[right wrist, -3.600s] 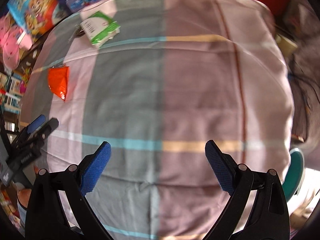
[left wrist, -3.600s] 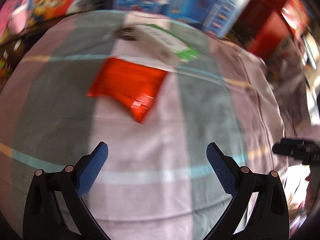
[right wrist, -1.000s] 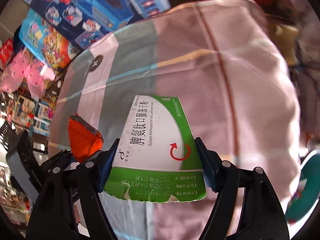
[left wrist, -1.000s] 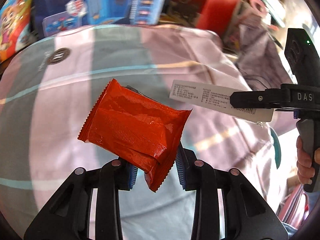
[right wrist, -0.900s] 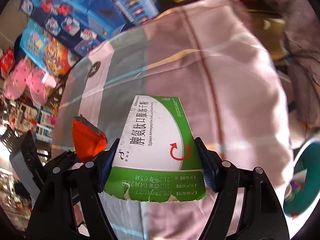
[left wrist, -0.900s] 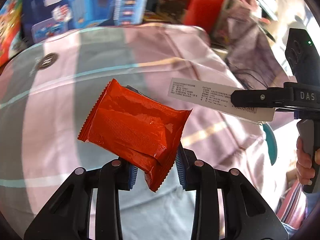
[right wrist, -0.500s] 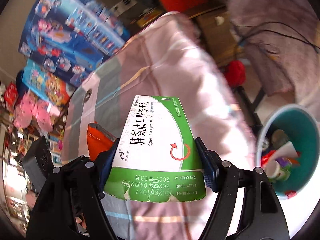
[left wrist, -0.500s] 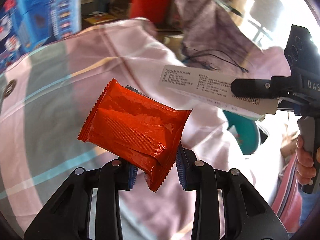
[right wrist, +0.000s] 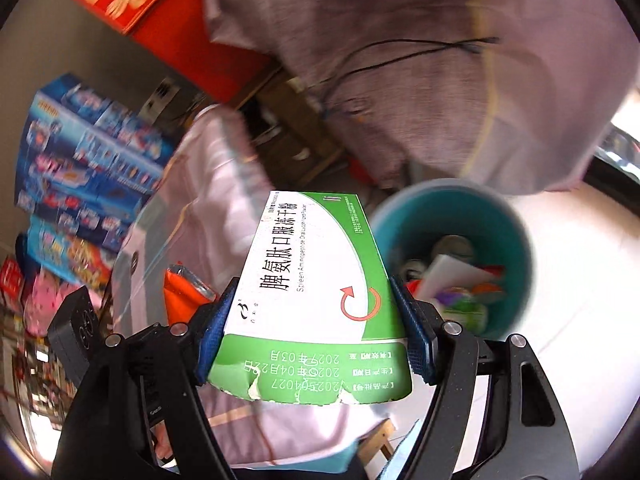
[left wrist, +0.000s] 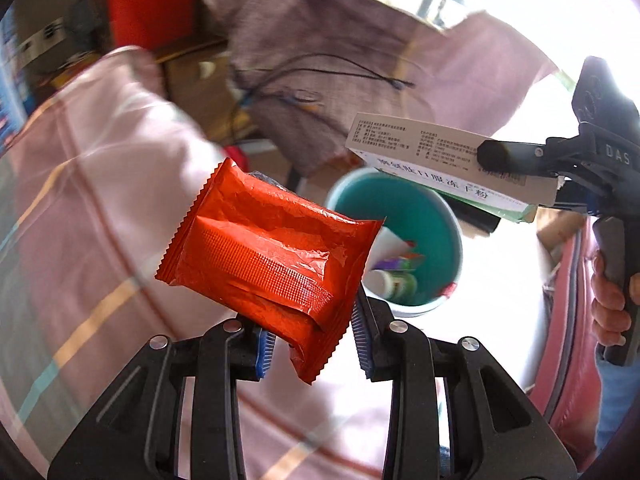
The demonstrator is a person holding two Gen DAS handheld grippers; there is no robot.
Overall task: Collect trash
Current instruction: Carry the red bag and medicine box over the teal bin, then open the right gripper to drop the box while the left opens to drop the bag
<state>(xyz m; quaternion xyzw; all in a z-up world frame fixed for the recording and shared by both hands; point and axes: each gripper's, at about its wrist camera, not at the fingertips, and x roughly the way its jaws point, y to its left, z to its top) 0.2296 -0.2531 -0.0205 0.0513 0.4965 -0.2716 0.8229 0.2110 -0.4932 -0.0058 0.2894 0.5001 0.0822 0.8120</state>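
the left tongs [left wrist: 312,344] pinch a crinkled red foil wrapper [left wrist: 268,256] by its lower corner, the blue pads pressed against it on both sides, so the packet stands up tilted in front of the camera. beyond it, low on the floor, stands a teal trash bin [left wrist: 400,208] with a small bottle and bits of paper inside. the right tongs [right wrist: 316,320] clamp a green and white medicine box [right wrist: 316,280] across its width, its torn flap end nearest the camera and its printed face up. in the left wrist view that same box [left wrist: 436,164] is held out level just above the bin's far rim, gripped by the other tool, with a hand [left wrist: 608,304] on its handle at the right edge. in the right wrist view the bin [right wrist: 516,240] sits just right of the box, holding mixed scraps. a pink striped cloth [left wrist: 92,184] covers the surface at left, and blue toy boxes [right wrist: 84,168] are stacked beyond it.
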